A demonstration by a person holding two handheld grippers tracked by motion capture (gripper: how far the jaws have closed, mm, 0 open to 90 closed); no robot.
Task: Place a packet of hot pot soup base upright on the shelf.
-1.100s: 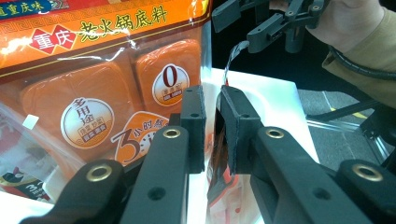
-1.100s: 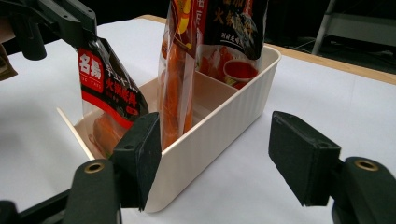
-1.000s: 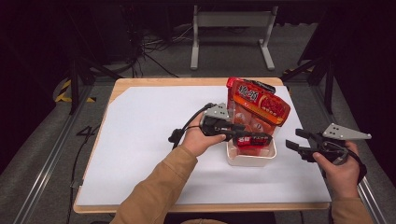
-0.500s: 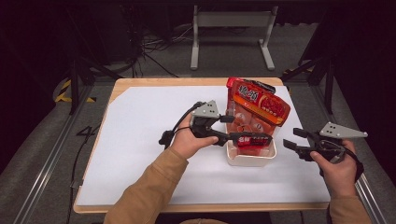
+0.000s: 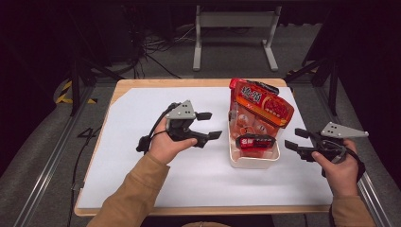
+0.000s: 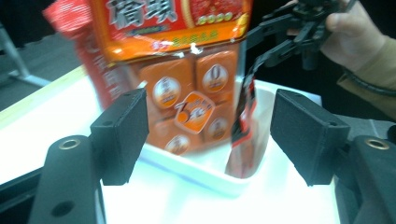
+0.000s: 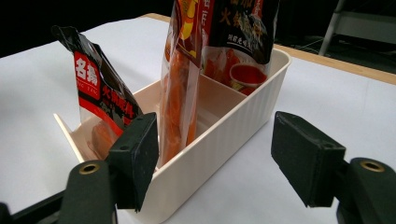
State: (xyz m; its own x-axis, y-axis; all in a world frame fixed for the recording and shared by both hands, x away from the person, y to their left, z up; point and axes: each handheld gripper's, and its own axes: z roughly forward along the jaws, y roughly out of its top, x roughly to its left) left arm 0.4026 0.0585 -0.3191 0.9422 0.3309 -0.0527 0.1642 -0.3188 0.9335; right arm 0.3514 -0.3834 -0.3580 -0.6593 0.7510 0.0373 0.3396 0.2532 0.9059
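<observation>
High view: the left hand-held gripper [image 5: 208, 125], jaws just opened and empty, sits beside the bin [image 5: 250, 161] on the tabletop [image 5: 142, 109], small packet [image 5: 254, 141] inside. Right hand-held gripper [image 5: 296, 140] waits wide open. Placement appears complete; next, fetch another item.

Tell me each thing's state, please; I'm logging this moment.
left gripper: open, empty, jaws just opened
right gripper: open, empty
white bin: upright on the table
large orange snack bag: standing in the bin
small red packet: leaning upright in the bin
</observation>
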